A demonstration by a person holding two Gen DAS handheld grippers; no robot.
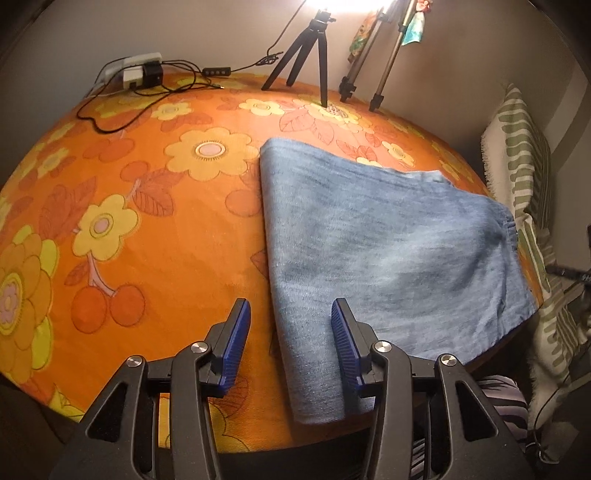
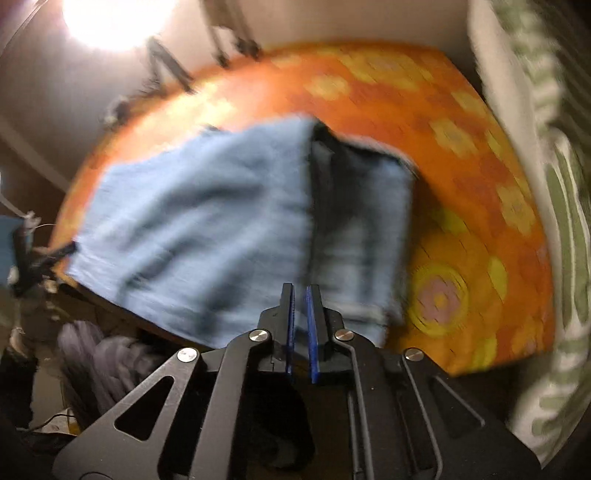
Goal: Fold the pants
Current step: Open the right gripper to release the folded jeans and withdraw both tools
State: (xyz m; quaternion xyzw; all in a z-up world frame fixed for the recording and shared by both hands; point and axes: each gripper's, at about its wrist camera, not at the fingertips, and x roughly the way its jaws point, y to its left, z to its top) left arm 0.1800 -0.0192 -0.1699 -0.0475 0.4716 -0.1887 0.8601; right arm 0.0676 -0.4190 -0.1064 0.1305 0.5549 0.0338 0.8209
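A round table wears a bright orange tablecloth point(image 1: 155, 206) with big yellow flowers and red cherries on it. The blue pants point(image 1: 369, 251) lie folded on the right part of the cloth, and their near end hangs a little over the table edge.

The left gripper point(image 1: 288, 314) sits low at the near edge. Its blue fingers point(image 1: 236, 332) are spread wide, one over bare cloth and one over the pants, and they hold nothing.

The right wrist view is very blurry. The right gripper point(image 2: 300, 291) has its two blue pads almost pressed together, with just a thin gap. I cannot tell if any cloth is caught between them. The pants point(image 2: 207, 221) lie just past its tips.

At the far side of the table stands a small black tripod point(image 1: 303, 51), with taller silver tripod legs point(image 1: 384, 55) beside it. A white power strip point(image 1: 136, 70) and black cables point(image 1: 177, 88) lie at the far left. A bright lamp point(image 1: 351, 3) shines on a plain wall. A white and green striped blanket point(image 1: 517, 155) sits to the right of the table.
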